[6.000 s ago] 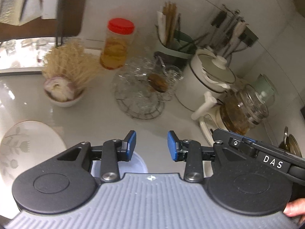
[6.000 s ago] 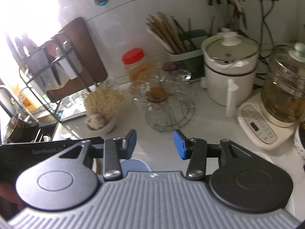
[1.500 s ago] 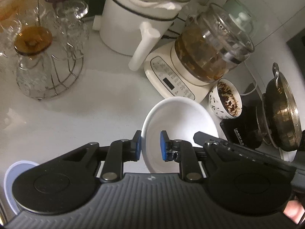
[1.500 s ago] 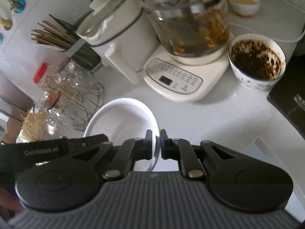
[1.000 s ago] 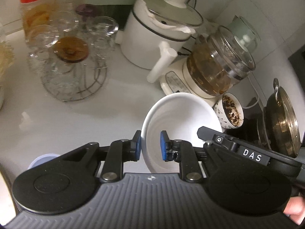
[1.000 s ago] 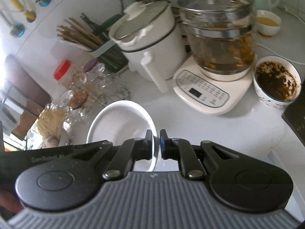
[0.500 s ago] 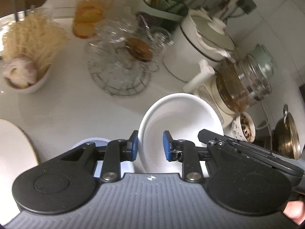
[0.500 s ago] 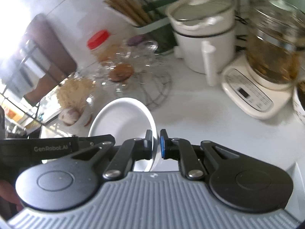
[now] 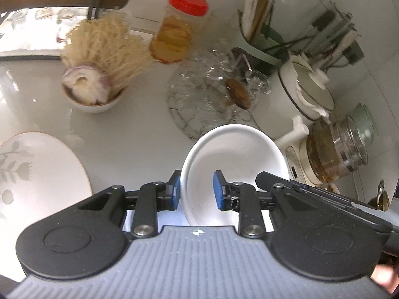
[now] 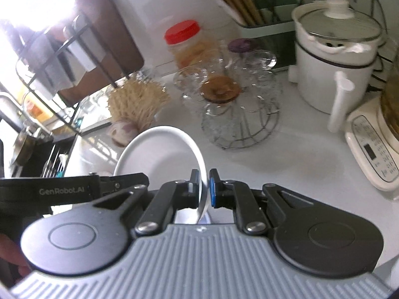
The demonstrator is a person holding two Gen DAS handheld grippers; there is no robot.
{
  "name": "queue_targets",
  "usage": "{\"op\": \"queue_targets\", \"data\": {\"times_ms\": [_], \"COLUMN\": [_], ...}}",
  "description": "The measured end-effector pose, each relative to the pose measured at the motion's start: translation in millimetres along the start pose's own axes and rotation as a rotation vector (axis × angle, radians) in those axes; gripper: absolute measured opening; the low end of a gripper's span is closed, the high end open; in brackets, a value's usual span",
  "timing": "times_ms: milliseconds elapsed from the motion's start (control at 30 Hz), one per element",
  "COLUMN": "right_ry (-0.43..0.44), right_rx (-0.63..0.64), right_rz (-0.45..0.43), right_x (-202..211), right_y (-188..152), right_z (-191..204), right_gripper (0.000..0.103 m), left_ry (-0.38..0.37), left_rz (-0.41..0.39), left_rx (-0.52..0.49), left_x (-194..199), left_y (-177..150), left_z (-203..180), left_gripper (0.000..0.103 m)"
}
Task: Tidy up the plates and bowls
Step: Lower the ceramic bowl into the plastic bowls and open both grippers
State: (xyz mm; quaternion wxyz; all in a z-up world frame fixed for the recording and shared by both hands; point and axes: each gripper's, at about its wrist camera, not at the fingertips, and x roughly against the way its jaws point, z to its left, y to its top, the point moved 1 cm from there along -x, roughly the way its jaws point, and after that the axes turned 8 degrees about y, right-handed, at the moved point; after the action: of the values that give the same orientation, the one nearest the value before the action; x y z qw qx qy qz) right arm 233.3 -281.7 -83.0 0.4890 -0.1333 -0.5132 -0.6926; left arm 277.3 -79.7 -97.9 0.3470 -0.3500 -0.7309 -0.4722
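right gripper (image 10: 204, 186): pinches rim of white bowl (image 10: 159, 154) | left gripper (image 9: 195, 190): jaws apart astride opposite rim, just opened, not pressing | bowl: held above counter, patterned plate (image 9: 37, 174) lies toward the left-hand side, nearer left gripper
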Motion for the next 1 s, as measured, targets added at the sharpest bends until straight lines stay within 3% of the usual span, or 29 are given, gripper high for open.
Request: {"op": "queue_targets", "data": {"times_ms": [667,1000], "right_ry": [-0.010,-0.040], "right_rx": [-0.032,-0.076], "right_rz": [0.164,0.208], "right_x": [-35,-50], "right_y": [-27,-41], "right_z": [13,8], "right_gripper": [0.013,0.014], "left_ry": [0.047,0.057], "left_rz": [0.098,0.143], "left_rx": [0.131,0.149], "left_x": [-20,-36], "left_y": [-36,-46], "left_z": [45,56], "left_gripper": [0.030,0.030]}}
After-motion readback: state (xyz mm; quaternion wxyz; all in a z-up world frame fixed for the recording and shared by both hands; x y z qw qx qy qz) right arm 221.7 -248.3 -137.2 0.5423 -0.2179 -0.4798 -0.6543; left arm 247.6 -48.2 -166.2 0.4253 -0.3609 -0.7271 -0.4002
